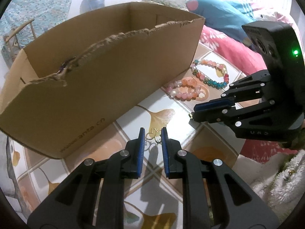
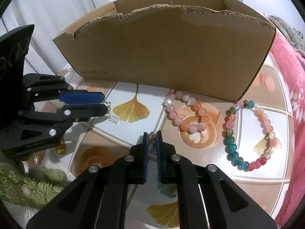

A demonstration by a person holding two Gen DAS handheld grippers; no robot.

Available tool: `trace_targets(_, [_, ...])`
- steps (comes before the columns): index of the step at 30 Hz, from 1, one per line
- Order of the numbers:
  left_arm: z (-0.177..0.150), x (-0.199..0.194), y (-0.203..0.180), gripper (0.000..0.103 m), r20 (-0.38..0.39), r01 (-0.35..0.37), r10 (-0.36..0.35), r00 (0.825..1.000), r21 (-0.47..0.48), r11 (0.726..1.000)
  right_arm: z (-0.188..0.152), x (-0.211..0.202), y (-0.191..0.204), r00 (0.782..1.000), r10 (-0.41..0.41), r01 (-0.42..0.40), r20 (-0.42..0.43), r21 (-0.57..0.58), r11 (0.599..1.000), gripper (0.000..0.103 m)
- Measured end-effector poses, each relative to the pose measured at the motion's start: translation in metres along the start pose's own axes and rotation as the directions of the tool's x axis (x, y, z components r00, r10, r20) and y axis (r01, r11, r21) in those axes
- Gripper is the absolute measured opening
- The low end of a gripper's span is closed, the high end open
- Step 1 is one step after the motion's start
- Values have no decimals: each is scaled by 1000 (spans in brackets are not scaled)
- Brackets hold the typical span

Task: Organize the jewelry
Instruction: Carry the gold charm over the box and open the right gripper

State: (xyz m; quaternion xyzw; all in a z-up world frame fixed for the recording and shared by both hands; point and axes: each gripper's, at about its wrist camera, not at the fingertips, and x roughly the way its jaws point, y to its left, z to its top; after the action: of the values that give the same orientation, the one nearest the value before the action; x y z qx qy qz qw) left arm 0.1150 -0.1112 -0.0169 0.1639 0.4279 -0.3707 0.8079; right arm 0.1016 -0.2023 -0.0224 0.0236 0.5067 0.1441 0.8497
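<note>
The gold earring sits between the blue pads of the left tool, which is closed to a narrow gap around it; its wire loops protrude past the tips, and a small clear tag hangs below it, visible in the right wrist view. The bronze leaf charm is clamped at the tips of the right tool, whose pads are nearly together. Both tools are angled down over the counter, which carries a tile pattern with ginkgo leaves and coffee cups.

The pink bead bracelet lies flat on the counter, just in front of the cardboard box. The multicolour bead bracelet lies beside it, near the box's right corner. The two bracelets are close but not touching.

The cardboard box stands open-topped behind all items, its near wall torn along the upper edge. A red floral fabric borders the counter to the right.
</note>
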Motion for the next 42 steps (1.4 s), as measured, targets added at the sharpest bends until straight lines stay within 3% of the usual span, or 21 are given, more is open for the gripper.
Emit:
trace_targets(18, [7, -64, -1, 16, 140, -1, 4, 990, -16, 1000, 17, -56, 10, 994, 10, -8, 109, -25, 1000, 8])
trace_targets(23, [27, -91, 1, 16, 231, 0, 0, 973, -1, 1000, 41, -84, 11, 980, 37, -28, 196, -46, 999, 8])
trace_targets(29, [54, -105, 20, 16, 299, -56, 53, 953, 4, 998, 92, -99, 7, 959, 71, -47, 276, -95, 994, 8])
trace_targets(34, [71, -92, 55, 16, 246, -90, 102, 964, -60, 994, 138, -76, -11, 972, 105, -95, 211, -57, 994, 8])
trace_targets(37, [77, -75, 80, 16, 160, -151, 163, 973, -88, 985, 166, -46, -20, 989, 68, -63, 130, -40, 997, 8])
trace_targets(42, [88, -46, 111, 16, 41, -190, 196, 980, -109, 976, 187, 1, -33, 999, 44, -44, -4, -1, 999, 8])
